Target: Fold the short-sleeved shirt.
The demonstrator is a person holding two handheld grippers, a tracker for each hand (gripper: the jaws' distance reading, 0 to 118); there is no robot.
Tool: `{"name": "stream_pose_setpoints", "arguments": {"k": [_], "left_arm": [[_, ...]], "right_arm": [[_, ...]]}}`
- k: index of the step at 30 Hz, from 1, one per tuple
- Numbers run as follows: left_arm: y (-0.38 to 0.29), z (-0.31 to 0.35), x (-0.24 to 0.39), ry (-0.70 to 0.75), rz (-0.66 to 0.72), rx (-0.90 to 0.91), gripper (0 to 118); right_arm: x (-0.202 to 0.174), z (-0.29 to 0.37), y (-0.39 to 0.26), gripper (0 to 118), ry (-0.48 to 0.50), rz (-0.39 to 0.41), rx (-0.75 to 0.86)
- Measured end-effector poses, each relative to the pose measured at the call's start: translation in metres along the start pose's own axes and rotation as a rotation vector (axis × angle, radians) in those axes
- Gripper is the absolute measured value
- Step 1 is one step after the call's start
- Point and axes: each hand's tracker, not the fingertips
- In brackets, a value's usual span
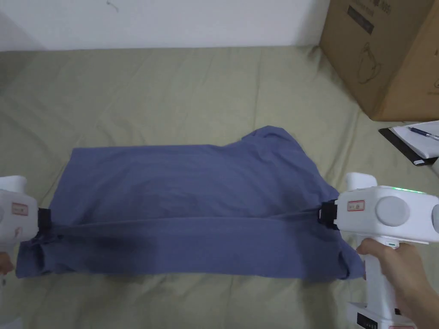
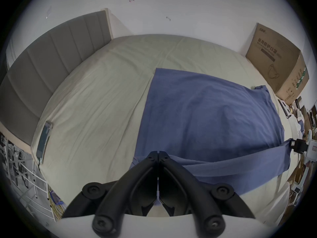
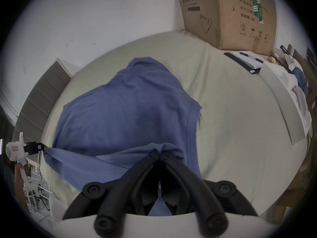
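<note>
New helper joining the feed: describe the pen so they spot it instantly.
Start at the cardboard box on the bed's far right corner. Just in front of it lies a black clipboard with white paper. The pen rests on that paper, slim and dark blue, the sole writing tool there.

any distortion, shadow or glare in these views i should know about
Head view: straight lines, soft even light, a dark shadow on the shirt under the taut fold. Left gripper view: fisheye, dark rounded corners, the bed bulging. Right gripper view: same fisheye warp, cardboard box bowed; no glare anywhere.
</note>
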Motion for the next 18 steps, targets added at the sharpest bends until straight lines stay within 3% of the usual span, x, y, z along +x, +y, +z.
{"name": "stream_pose_setpoints", "arguments": {"k": [3, 4, 5, 6, 7, 8, 9, 13, 15, 16, 18], "left_arm": [[0.004, -0.025, 0.001, 0.009, -0.018, -0.031, 4], [0.005, -0.032, 0.0, 0.023, -0.027, -0.044, 17], [0.004, -0.034, -0.002, 0.052, -0.024, -0.058, 36], [0.004, -0.036, -0.005, 0.053, -0.02, -0.057, 61], [0.003, -0.037, -0.009, 0.047, -0.012, -0.058, 91], [0.001, -0.033, -0.014, 0.036, 0.01, -0.054, 104], [-0.001, -0.027, -0.019, 0.015, 0.044, -0.04, 105], [-0.015, 0.011, -0.039, -0.035, 0.146, 0.04, 105], [-0.026, 0.031, -0.046, -0.047, 0.146, 0.054, 101], [-0.037, 0.042, -0.049, -0.047, 0.145, 0.06, 86], [-0.055, 0.057, -0.05, -0.046, 0.131, 0.093, 40]], "right_arm": [[0.0, -0.02, 0.011, 1, -0.025, 0.025, -0.017], [0.001, -0.027, 0.015, 2, -0.028, 0.025, -0.032], [0.003, -0.032, 0.016, 15, -0.021, 0.029, -0.053], [0.004, -0.037, 0.018, 38, -0.013, 0.05, -0.095], [0.003, -0.04, 0.019, 76, -0.044, 0.066, -0.113], [0.003, -0.04, 0.018, 92, -0.068, 0.089, -0.112], [0.003, -0.035, 0.017, 93, -0.068, 0.096, -0.1], [0.005, 0.005, 0.009, 86, -0.006, 0.051, -0.028], [0.006, 0.026, -0.001, 60, 0.038, 0.03, 0.019], [0.005, 0.037, -0.009, 40, 0.061, 0.029, 0.044], [0.002, 0.056, -0.023, 13, 0.075, 0.033, 0.043]]}}
